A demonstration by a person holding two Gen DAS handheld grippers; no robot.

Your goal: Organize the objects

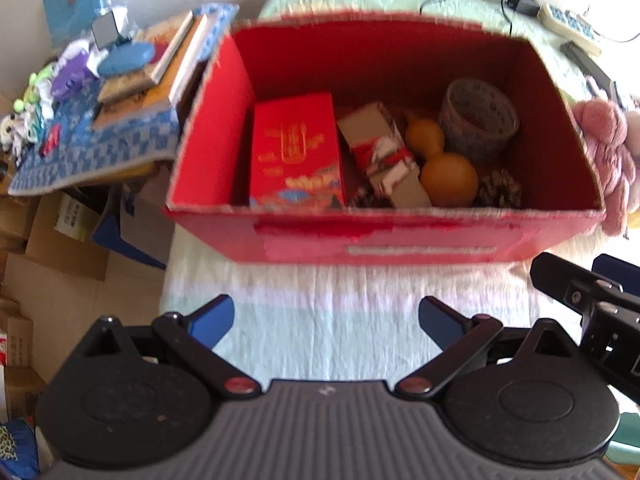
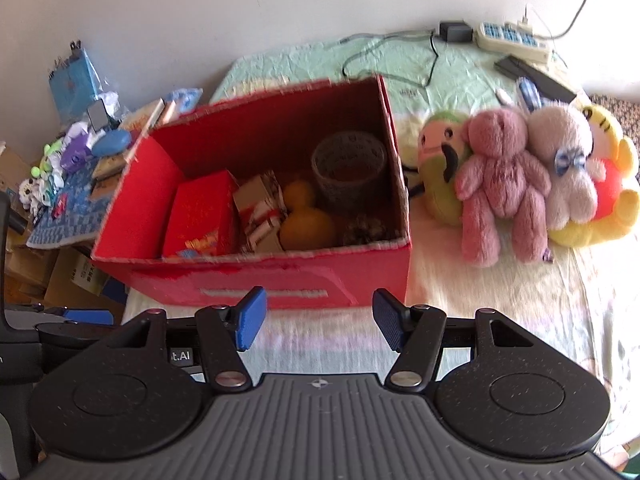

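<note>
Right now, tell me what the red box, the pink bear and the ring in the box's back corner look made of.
Red box: likely cardboard, matte red, with frayed pale edges along the rim. Pink bear: plush fabric, fuzzy nap all over. Ring: probably a roll of translucent printed tape, greyish and slightly glossy, though blur leaves that open.

Box point(image 2: 280, 280): red. Inside the box: red carton point(image 2: 198, 220) with gold print, orange gourd point(image 2: 306, 224). Right of the box: pink bear point(image 2: 500, 184), yellow toy point(image 2: 612, 200). Left of the box: blue checked cloth point(image 2: 68, 216).
</note>
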